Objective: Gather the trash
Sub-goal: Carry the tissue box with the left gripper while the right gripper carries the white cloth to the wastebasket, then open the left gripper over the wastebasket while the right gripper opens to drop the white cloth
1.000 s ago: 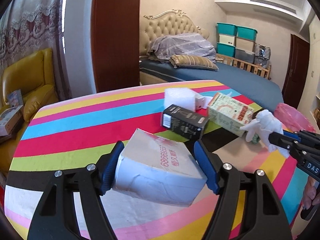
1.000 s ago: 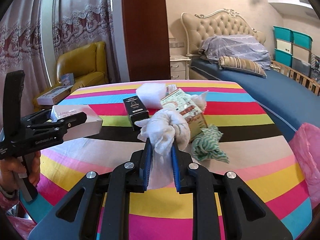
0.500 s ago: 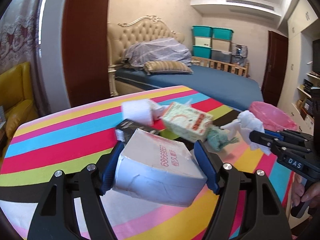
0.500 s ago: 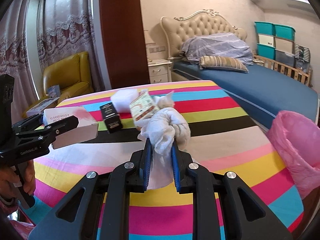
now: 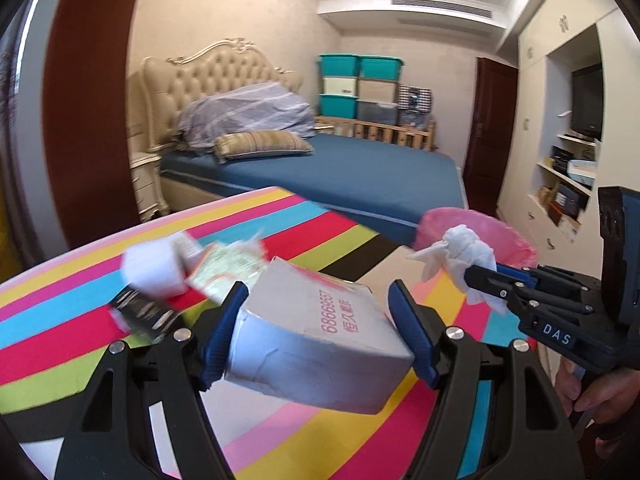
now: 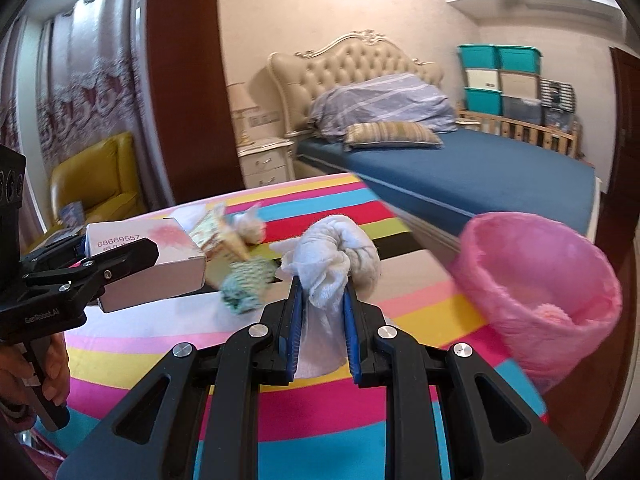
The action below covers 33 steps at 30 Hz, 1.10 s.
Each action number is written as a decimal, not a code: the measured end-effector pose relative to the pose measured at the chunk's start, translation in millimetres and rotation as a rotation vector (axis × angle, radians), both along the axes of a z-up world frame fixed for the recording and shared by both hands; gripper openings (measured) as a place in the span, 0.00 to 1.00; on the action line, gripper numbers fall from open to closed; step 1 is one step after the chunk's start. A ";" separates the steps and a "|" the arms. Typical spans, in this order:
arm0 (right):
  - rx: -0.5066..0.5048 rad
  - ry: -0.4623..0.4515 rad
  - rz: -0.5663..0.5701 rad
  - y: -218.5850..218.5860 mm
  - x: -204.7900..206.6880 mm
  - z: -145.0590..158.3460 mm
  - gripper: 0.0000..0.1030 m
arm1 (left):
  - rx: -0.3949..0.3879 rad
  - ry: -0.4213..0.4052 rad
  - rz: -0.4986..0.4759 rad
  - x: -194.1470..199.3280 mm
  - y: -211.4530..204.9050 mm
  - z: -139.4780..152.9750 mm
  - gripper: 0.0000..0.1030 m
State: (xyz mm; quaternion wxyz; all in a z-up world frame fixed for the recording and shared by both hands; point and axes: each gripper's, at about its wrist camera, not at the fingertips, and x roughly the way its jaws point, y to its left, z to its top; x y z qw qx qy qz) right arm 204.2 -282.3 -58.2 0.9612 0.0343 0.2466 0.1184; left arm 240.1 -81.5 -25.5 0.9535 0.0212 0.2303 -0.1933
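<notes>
We see a dented grey carton (image 5: pixel 320 344) and a knotted white rag (image 6: pixel 340 264) held aloft near the pink-lined bin (image 6: pixel 536 280).

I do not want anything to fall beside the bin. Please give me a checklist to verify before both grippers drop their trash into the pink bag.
1. Right gripper grips the white rag firmly: ok.
2. Left gripper grips the gray box on both sides: ok.
3. Pink trash bag mouth is open: ok.
4. Rag is above the bag mouth: not ok, it is beside it over the striped table.
5. Box is above the bag: not ok.
6. Room left in the bag for the box: cannot tell.
</notes>
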 end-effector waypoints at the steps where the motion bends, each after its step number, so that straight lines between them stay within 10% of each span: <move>1: 0.005 -0.003 -0.018 -7.5 0.0 1.0 0.19 | -0.003 -0.003 -0.017 2.4 -6.9 2.0 0.68; 33: 0.063 -0.007 -0.319 -211.6 51.4 -15.3 0.23 | -0.099 0.044 -0.377 134.9 -264.3 18.5 0.68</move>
